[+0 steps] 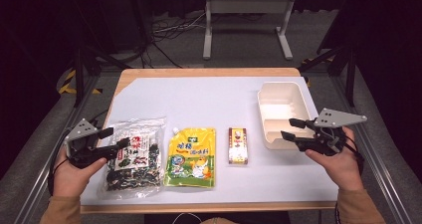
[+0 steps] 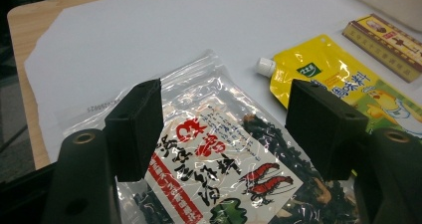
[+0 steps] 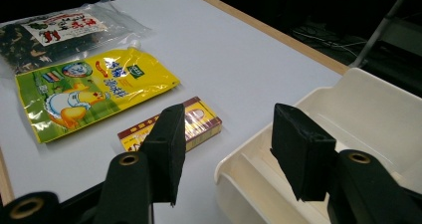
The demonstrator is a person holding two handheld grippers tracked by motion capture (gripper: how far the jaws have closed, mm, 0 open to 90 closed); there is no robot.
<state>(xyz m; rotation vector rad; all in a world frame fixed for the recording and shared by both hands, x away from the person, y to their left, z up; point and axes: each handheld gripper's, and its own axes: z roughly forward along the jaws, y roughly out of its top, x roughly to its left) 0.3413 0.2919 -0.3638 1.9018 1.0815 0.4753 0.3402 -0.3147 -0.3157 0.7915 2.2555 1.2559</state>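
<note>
My left claw (image 1: 115, 139) hangs released over the seaweed bag (image 1: 133, 157), light, crinkly and slippery, best pinched at its flat edge.

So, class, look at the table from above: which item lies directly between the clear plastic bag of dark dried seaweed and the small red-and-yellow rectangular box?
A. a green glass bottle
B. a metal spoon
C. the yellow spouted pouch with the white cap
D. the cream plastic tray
C: in the high view the yellow spouted pouch lies flat between the clear plastic bag of dark dried seaweed and the small red-and-yellow box.
</note>
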